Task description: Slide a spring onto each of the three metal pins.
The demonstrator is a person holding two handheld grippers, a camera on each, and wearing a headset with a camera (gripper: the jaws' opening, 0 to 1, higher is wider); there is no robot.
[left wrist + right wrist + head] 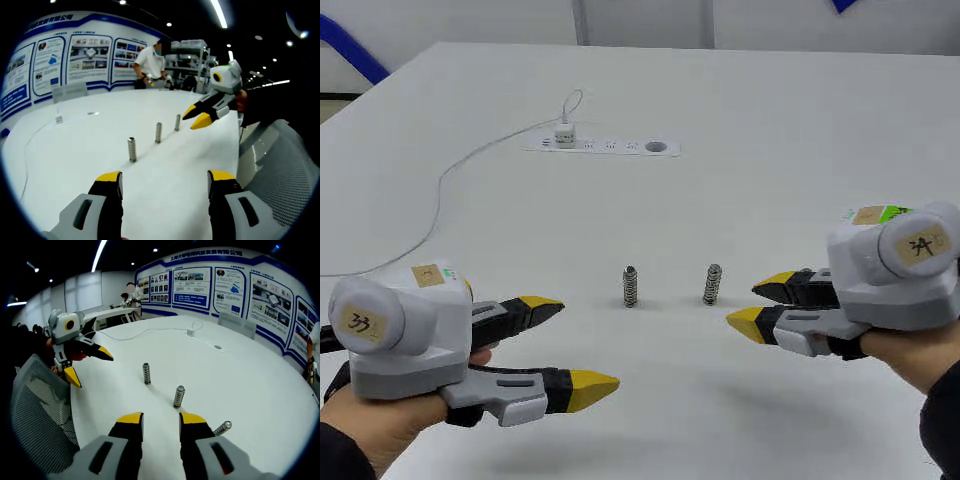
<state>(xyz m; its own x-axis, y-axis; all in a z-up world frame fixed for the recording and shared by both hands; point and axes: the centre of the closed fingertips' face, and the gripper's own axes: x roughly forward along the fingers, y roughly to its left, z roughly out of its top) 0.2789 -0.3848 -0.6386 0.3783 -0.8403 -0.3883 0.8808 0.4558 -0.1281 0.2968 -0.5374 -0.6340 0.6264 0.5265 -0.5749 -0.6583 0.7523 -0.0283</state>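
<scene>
Smooth white table [770, 100], 3 coiled metal springs [158, 132], upright

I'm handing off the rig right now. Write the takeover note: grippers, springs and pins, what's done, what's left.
Left gripper: open, empty, low over the table.
Right gripper: open, empty, facing it.
Three pins stand in a row between the grippers. The near spring, middle spring and far spring each appear to sit on one.
Done: apparently all three springs on.
Left: check that each is fully seated; nothing else evident.
</scene>
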